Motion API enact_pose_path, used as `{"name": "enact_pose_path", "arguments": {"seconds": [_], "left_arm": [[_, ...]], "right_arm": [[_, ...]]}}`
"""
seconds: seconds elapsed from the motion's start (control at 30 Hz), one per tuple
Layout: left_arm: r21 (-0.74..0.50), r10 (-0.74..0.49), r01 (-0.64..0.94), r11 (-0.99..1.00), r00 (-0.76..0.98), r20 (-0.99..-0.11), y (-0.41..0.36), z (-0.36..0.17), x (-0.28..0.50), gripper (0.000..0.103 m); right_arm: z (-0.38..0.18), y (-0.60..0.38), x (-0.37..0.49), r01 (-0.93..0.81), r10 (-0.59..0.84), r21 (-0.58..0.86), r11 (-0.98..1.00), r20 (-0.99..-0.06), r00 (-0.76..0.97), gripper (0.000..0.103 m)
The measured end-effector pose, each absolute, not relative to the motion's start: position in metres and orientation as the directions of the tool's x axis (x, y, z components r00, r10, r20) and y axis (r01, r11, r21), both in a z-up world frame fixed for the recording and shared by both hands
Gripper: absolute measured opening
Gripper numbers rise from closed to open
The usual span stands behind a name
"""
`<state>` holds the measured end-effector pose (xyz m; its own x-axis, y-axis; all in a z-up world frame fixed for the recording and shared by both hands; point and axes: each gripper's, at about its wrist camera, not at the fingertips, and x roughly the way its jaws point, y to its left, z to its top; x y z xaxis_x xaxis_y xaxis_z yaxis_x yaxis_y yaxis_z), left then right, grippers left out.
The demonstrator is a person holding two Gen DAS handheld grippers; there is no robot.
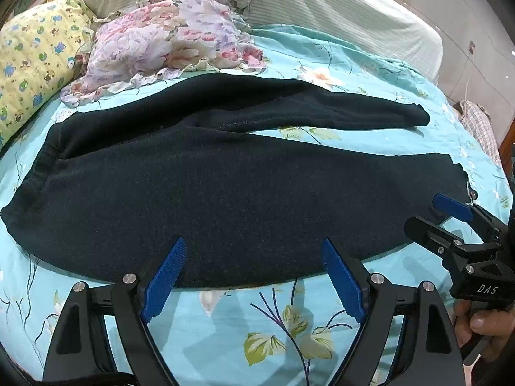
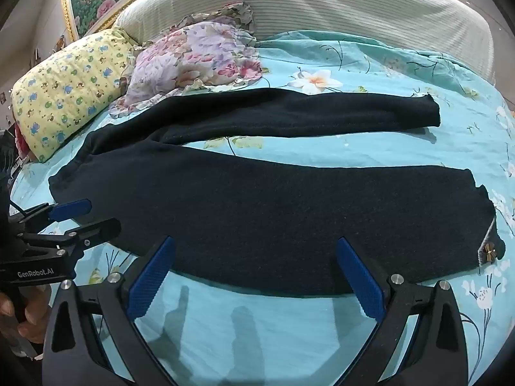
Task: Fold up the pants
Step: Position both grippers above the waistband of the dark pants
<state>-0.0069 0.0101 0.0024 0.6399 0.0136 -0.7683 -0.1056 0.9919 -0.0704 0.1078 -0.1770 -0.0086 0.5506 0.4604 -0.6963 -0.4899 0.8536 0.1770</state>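
Note:
Dark navy pants [image 1: 225, 186] lie flat on the bed, waistband at the left, both legs stretched to the right and split apart; they also show in the right wrist view [image 2: 273, 212]. My left gripper [image 1: 254, 244] is open and empty, its tips over the near edge of the near leg toward the waist. My right gripper [image 2: 256, 244] is open and empty over the near leg's front edge, toward the cuff. Each gripper shows in the other's view: the right gripper [image 1: 431, 215] and the left gripper [image 2: 96, 215], both open.
The bed has a turquoise floral sheet [image 1: 289, 328]. A floral pillow [image 1: 167, 41] and a yellow cartoon-print pillow [image 1: 35, 61] lie behind the pants. A striped headboard [image 2: 322, 9] stands at the back. A small bow ornament [image 2: 489, 252] sits at the near cuff.

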Motion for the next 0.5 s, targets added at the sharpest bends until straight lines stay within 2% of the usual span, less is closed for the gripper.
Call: {"name": "enact_pose_path", "arguments": {"seconds": [0.5], "left_arm": [[-0.075, 0.01, -0.106, 0.992, 0.636, -0.771, 0.0111, -0.0007, -0.0055, 0.086]], "right_arm": [[-0.0081, -0.1767, 0.1066, -0.487, 0.456, 0.175, 0.855, -0.7, 0.549, 0.1]]}}
